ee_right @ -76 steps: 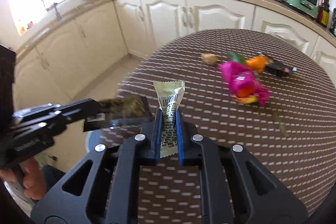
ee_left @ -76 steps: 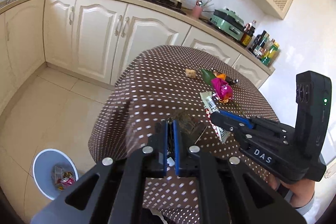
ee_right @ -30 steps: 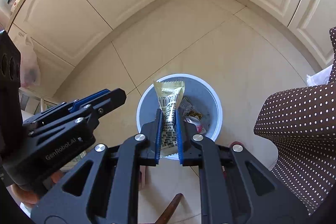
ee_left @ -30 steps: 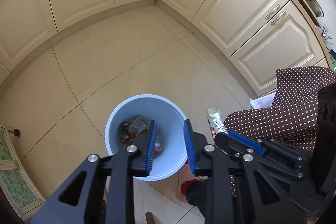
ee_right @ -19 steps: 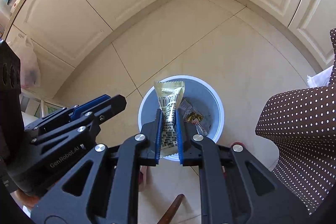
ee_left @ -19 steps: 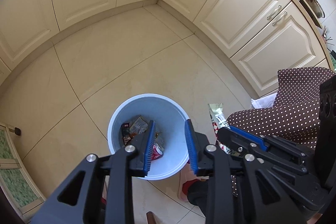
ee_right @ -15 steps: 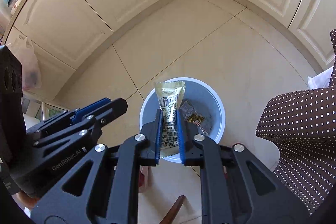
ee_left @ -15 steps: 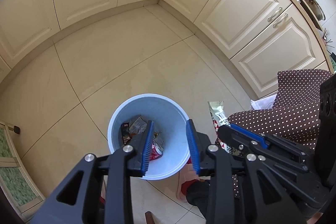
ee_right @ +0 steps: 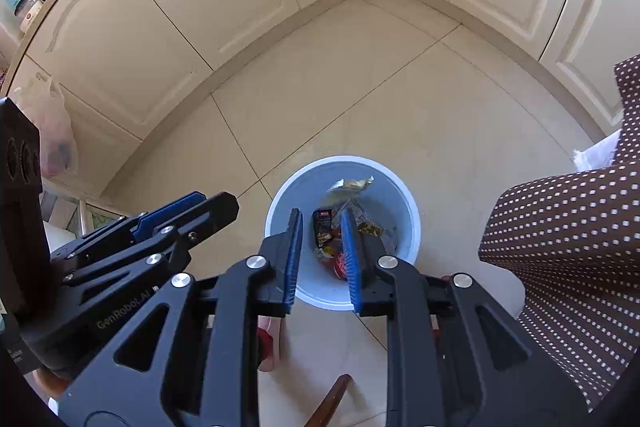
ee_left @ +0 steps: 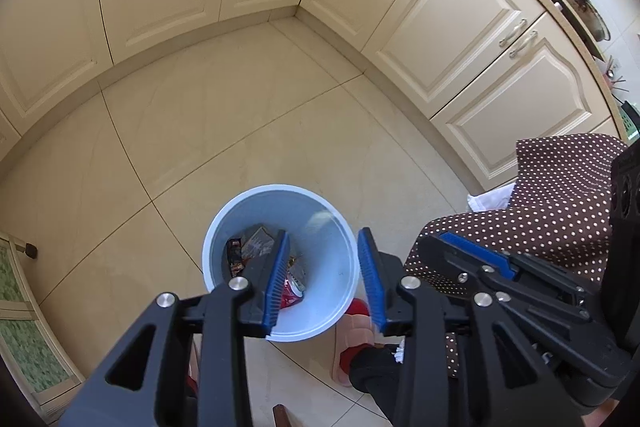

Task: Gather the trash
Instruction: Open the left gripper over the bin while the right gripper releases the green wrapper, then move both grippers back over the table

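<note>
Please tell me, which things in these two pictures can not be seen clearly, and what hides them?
- Bin contents, left wrist view: partly behind the left gripper, whose empty jaws are opening.
- Gold wrapper, right wrist view: blurred, so its print is unreadable; the right gripper, opening, has nothing between its pads.
- Table under the dotted cloth: cut off by the picture edge in both views.
- Person's foot: mostly hidden by the gripper bodies.
</note>
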### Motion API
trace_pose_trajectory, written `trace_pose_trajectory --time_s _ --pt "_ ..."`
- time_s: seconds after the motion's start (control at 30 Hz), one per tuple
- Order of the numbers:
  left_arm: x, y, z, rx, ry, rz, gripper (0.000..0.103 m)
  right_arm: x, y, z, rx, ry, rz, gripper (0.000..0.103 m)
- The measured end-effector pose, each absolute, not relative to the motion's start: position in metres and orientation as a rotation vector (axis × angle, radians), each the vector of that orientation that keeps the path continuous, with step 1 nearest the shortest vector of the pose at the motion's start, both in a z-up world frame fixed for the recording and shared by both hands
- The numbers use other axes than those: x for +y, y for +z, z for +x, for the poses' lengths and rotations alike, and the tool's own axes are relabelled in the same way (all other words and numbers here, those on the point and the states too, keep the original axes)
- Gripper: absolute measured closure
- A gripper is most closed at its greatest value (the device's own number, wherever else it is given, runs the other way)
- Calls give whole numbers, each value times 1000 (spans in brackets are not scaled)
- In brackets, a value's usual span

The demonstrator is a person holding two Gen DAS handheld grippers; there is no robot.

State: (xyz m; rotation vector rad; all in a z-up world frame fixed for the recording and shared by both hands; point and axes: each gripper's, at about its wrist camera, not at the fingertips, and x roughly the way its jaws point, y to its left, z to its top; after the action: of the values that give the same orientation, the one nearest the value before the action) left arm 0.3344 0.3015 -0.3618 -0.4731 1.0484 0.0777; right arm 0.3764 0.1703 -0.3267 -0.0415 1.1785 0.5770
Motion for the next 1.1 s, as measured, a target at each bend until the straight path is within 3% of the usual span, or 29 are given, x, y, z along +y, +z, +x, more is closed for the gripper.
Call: trace_pose_trajectory --time_s 0.43,0.57,0.63,0.67,0.87,1.1 --pt "227 -243 300 888 -32 -352 64 90 -209 321 967 526 -22 82" --pt "176 -190 289 809 -107 -268 58 37 -156 293 844 467 -4 73" --pt "148 -168 286 778 -153 -233 57 12 -135 279 791 433 -4 58" --pt "136 -159 285 770 -174 -219 56 -7 -122 272 758 407 -1 56" --pt "32 -118 284 732 -336 -122 43 -109 -79 241 648 252 24 56" --pt "-86 -106 295 741 -534 -64 33 -229 -72 219 613 48 55 53"
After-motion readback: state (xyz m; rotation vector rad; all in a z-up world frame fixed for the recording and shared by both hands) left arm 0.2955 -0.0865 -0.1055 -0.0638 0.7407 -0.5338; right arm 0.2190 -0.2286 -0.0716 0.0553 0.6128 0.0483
